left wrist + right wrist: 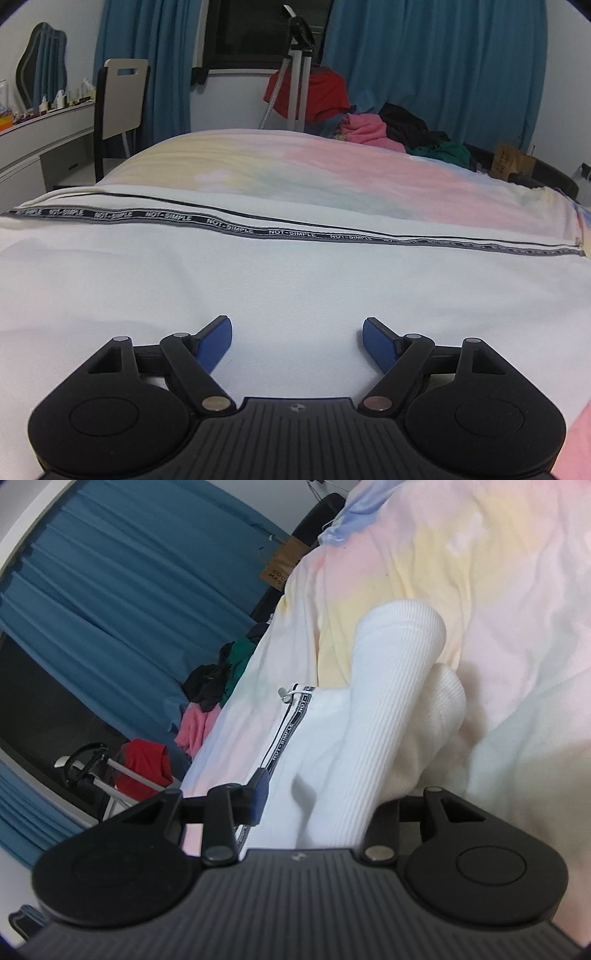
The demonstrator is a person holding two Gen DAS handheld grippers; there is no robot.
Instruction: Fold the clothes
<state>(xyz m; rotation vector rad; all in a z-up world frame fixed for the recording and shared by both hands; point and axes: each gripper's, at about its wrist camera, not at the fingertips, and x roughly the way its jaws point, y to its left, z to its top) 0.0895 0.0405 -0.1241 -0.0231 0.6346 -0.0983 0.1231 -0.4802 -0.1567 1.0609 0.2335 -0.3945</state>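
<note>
A white garment (288,288) with a black "NOT-SIMPLE" band (288,232) lies spread on the pastel bedspread (295,173). My left gripper (297,341) is open and empty, its blue pads just above the white cloth. In the right wrist view the same white garment (317,746) shows its ribbed cuff (391,686) lifted toward the camera. My right gripper (321,805) stands wide; the cuff passes between its fingers. The left blue pad (260,794) shows; the right finger is hidden behind the cloth. Whether the jaws press the cloth I cannot tell.
A pile of pink, black and green clothes (399,133) lies at the bed's far side. A red garment (314,92) hangs on a white stand. Blue curtains (424,62), a chair (122,107) and a dresser (40,136) stand behind the bed.
</note>
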